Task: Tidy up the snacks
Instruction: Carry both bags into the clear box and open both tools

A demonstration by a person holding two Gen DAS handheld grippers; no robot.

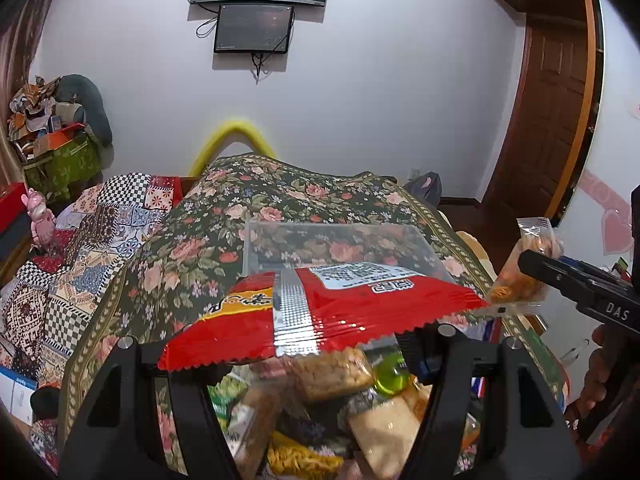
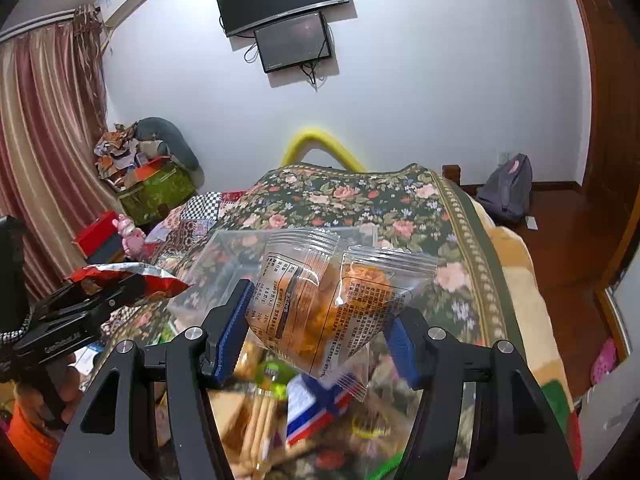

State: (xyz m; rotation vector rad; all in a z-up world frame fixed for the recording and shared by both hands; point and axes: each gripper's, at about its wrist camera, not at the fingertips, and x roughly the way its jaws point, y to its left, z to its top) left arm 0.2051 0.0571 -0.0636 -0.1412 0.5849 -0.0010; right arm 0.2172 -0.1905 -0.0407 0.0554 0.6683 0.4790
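Observation:
My left gripper (image 1: pixel 316 344) is shut on a red snack packet (image 1: pixel 320 304), which lies flat across its fingertips and hides them. In the right wrist view the same gripper (image 2: pixel 134 286) shows at the left with the red packet (image 2: pixel 128 274) in it. Between the blue pads (image 2: pixel 234 320) of my right gripper (image 2: pixel 320 328), two clear packets of orange snacks (image 2: pixel 332 300) are clamped. From the left wrist view that gripper (image 1: pixel 534 266) and its clear packets (image 1: pixel 520 276) are at the right. A clear plastic box (image 1: pixel 340 246) (image 2: pixel 224 260) sits on the bed beyond both. Loose snacks (image 1: pixel 340 412) (image 2: pixel 280 408) lie below.
A floral bedspread (image 1: pixel 280 196) covers the bed, with a patchwork quilt (image 1: pixel 100 232) to its left. A pink toy (image 2: pixel 130 236) and a red box (image 2: pixel 98 232) stand at the left. A grey backpack (image 2: pixel 506 190) rests on the wooden floor by the door (image 1: pixel 556 112).

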